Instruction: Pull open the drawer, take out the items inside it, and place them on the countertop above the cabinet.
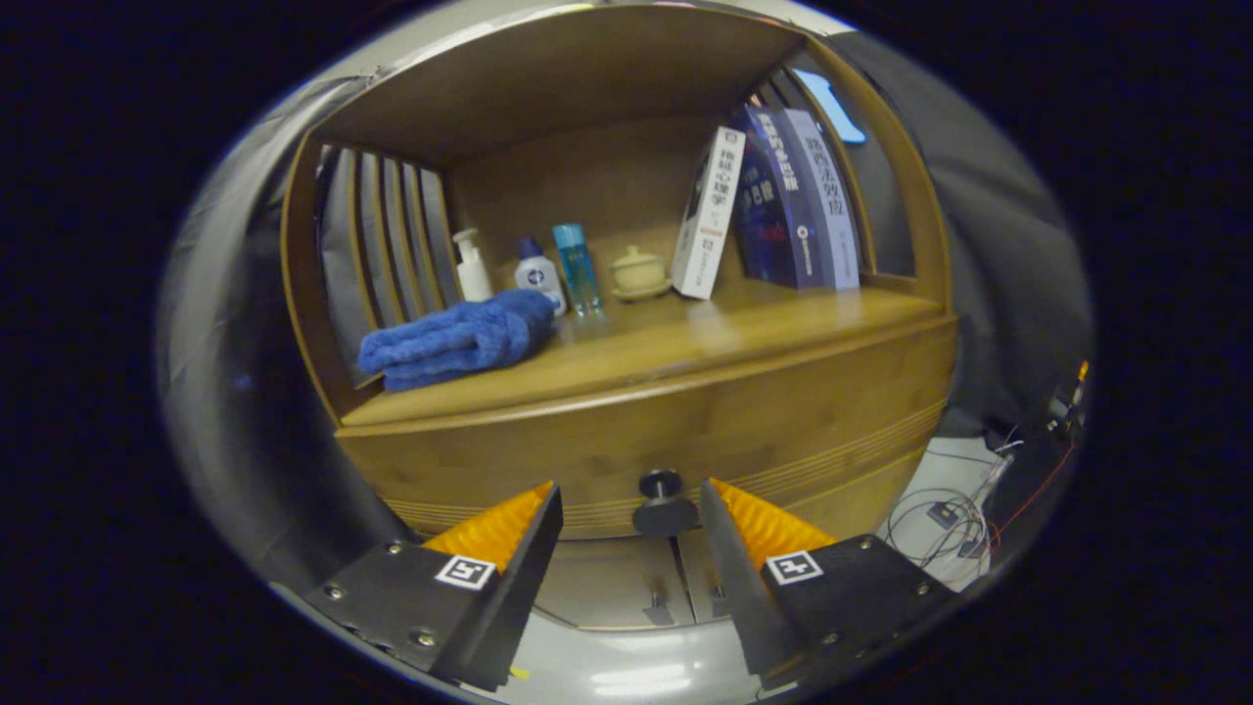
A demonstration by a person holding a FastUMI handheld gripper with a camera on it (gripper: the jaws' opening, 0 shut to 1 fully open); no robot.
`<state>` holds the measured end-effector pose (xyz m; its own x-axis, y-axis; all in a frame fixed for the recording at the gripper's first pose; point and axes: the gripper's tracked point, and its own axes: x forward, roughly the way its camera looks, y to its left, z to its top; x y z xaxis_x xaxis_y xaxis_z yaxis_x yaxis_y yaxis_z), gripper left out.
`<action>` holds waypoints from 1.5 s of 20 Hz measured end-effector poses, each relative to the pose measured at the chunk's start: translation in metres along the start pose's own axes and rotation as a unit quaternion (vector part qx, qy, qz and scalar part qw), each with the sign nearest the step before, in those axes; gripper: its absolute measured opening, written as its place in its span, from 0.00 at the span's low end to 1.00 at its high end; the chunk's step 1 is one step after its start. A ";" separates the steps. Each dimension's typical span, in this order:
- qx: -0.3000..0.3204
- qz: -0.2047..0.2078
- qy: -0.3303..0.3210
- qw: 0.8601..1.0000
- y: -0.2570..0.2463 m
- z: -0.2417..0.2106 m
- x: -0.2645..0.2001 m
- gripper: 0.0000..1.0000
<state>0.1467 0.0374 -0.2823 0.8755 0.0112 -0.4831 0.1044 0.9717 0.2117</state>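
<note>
Drawer [646, 446] sits shut in the wooden cabinet, its dark knob [663, 496] in the gap between the spread, empty tongs [631, 504]. On the surface [705, 338] above lie a folded blue towel [455, 341], three bottles [538, 276], a lidded cup [638, 271] and leaning books [773, 201].

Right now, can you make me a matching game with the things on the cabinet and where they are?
Things:
1. blue towel
2. lidded cup
3. drawer knob
4. white book

Places:
A. leaning on the dark blue books
B. between the open jaws of the gripper
C. folded in front of the bottles, at the slatted end of the countertop
D. between the clear blue bottle and the white book

Pairs: 1-C, 2-D, 3-B, 4-A
</note>
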 end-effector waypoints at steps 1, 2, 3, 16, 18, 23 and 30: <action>-0.003 -0.013 0.005 1.000 -0.007 -0.004 0.005 0.80; -0.004 -0.011 0.009 1.000 -0.008 -0.006 0.009 0.74; 0.001 -0.006 0.007 1.000 -0.003 -0.010 0.012 0.69; 0.015 -0.015 -0.001 1.000 -0.014 -0.008 0.030 0.43; 0.012 -0.014 0.000 1.000 -0.014 -0.007 0.028 0.43; 0.017 -0.008 -0.002 1.000 -0.014 -0.008 0.028 0.39; 0.029 -0.008 -0.006 1.000 -0.013 -0.008 0.026 0.39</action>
<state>0.1647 0.0268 -0.3047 0.8788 -0.0069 -0.4771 0.1450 0.9565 0.2533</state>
